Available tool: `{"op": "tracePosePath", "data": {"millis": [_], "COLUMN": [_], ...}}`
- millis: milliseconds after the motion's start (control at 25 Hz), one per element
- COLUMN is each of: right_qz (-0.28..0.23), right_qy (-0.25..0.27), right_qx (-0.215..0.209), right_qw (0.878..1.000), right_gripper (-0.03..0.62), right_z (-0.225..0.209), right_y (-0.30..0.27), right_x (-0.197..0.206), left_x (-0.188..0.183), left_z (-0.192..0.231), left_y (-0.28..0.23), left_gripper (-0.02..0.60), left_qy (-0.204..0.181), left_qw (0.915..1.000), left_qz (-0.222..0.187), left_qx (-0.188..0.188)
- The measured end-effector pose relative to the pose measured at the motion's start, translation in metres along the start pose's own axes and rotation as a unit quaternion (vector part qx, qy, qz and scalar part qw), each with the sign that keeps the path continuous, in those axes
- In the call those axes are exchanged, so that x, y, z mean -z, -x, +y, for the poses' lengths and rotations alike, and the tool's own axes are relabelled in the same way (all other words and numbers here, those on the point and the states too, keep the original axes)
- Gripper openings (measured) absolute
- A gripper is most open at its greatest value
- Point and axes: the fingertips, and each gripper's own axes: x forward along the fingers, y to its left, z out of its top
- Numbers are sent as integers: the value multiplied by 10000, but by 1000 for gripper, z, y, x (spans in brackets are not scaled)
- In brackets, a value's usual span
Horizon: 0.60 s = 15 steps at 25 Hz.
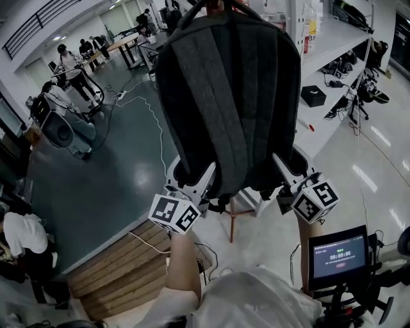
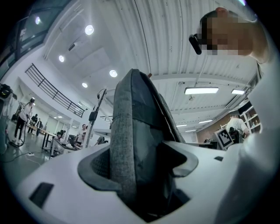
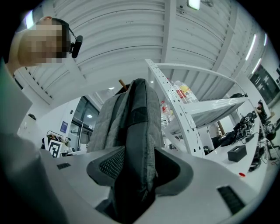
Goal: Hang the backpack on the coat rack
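- Backpack point(image 1: 230, 96), dark grey w/ black trim, hangs upright right in front of us and fills the mid of the head view. Its top reaches the upper frame edge, by the brown pegs of the coat rack point(image 1: 215, 5).
- We can't tell if its top loop sits on a peg, as it's cut off at the edge.
- Left gripper point(image 1: 194, 178) is clenched on the backpack's btm left corner. In the left gripper view point(image 2: 140, 164) both pads press on a grey fabric edge, and the backpack point(image 2: 135, 109) rises straight up out of the jaws.
- Right gripper point(image 1: 291, 170) is likewise clamped on the btm right corner. In the right gripper view point(image 3: 138, 168) a fold of grey and black fabric sits tight between the pads. The backpack point(image 3: 131, 113) stands tall above them, w/ a wooden rack tip point(image 3: 123, 84) at its top.
- Both grippers sit approx. level, marker cubes facing us.
- A thin brown pole point(image 1: 232, 221) shows under the backpack, running down to the floor.
- To the right is a white shelf point(image 1: 333, 45) w/ a black box point(image 1: 313, 95) on it and bottles point(image 1: 311, 25) higher up.
- At btm right is a small screen point(image 1: 338, 256).
- To the left we see a white cable point(image 1: 150, 115) on the dark floor and wooden planks point(image 1: 128, 262) nearer us.
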Motion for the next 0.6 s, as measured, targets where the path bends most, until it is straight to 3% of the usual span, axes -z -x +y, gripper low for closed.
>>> {"op": "tracePosePath", "data": {"millis": [600], "right_qz": [-502], "right_qy": [-20], "right_qx": [-7], "right_qw": [9987], "right_gripper": [219], "right_z": [-21], "right_y": [-5], "right_x": [15], "left_x": [22], "left_z": [16], "left_y": [-9], "left_gripper": [319], "left_qy": [224], "left_qw": [9988], "left_qz": [-380], "left_qx": [-213]}}
